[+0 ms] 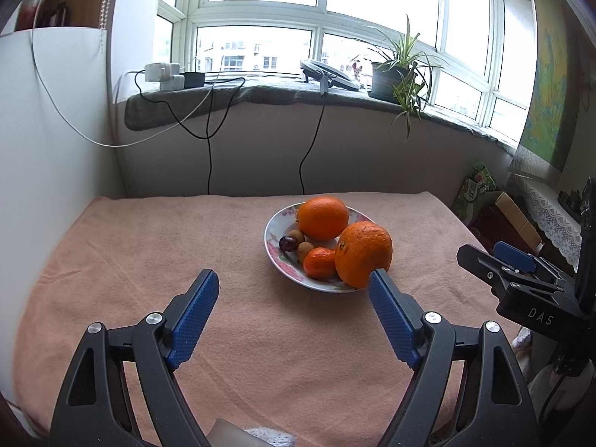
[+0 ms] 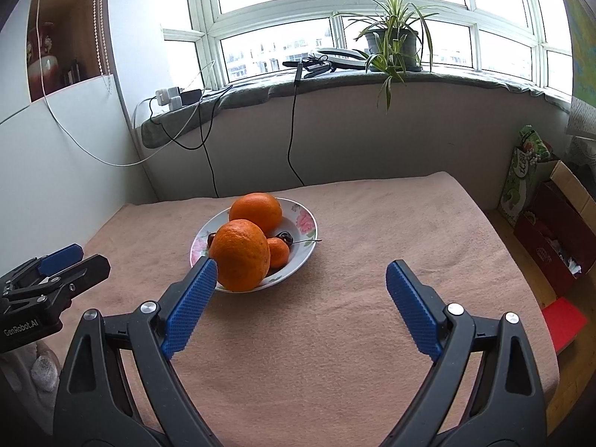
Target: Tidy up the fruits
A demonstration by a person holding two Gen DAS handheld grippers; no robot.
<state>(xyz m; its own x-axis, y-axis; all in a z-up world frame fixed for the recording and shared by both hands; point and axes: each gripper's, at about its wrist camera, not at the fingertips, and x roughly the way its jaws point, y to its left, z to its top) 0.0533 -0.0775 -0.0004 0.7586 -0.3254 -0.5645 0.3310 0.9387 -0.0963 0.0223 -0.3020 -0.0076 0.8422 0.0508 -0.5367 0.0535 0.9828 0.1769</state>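
A white flowered plate (image 1: 273, 231) (image 2: 307, 223) stands on the pink cloth. It holds two large oranges (image 1: 363, 255) (image 2: 240, 255), the far one (image 1: 322, 218) (image 2: 257, 210), a small mandarin (image 1: 318, 262) (image 2: 279, 252), a dark cherry (image 1: 288, 243) (image 2: 286, 237) and small brown fruits (image 1: 304, 250). My left gripper (image 1: 294, 279) is open and empty, short of the plate. My right gripper (image 2: 301, 270) is open and empty, in front of the plate. Each gripper shows at the other view's edge (image 1: 521, 283) (image 2: 48, 283).
The pink cloth (image 1: 149, 260) (image 2: 409, 223) covers the table. Behind it is a wall with hanging cables (image 1: 208, 149) and a windowsill with a potted plant (image 1: 395, 78) (image 2: 391, 46). Boxes and a green bag (image 2: 521, 171) stand right of the table.
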